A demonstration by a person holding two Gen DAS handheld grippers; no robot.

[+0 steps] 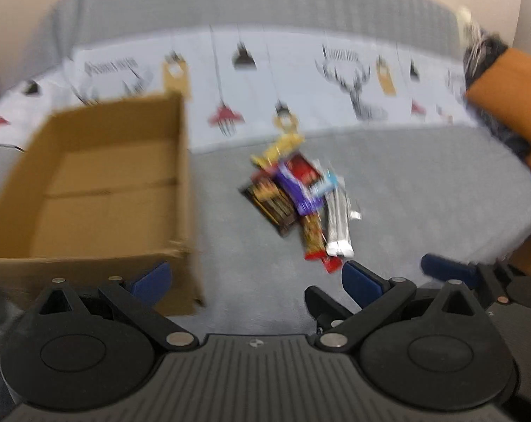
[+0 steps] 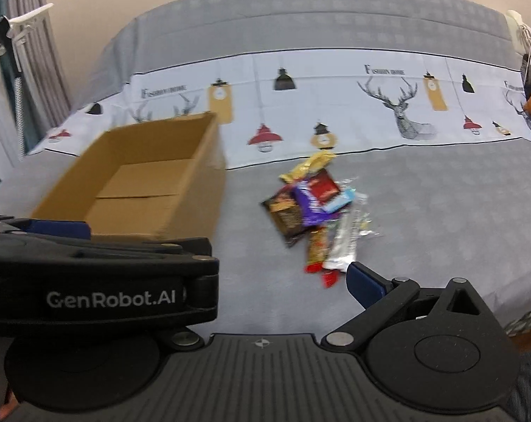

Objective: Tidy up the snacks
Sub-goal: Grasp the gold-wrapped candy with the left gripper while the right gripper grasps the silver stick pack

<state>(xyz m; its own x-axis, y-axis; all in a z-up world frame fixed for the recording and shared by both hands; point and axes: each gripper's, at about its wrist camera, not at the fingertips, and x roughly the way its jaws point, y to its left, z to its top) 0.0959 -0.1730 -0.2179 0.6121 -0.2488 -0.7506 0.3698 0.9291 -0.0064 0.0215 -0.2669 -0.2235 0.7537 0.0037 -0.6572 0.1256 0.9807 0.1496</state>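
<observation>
The open brown cardboard box (image 2: 149, 183) stands empty on the grey bed cover (image 2: 441, 218), probably so that the snacks can be dropped inside. The small heap of colourful snack wrappers (image 2: 318, 211) lies beside the box, to its right. The left gripper (image 1: 254, 277) has its blue fingers spread wide and holds nothing. The right gripper (image 2: 216, 256) also appears open and empty. The heap lies ahead of both grippers, not touching them.

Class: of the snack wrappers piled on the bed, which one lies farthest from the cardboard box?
The silver wrapper, on the pile's right edge; the dark brown packet lies nearest the box.
</observation>
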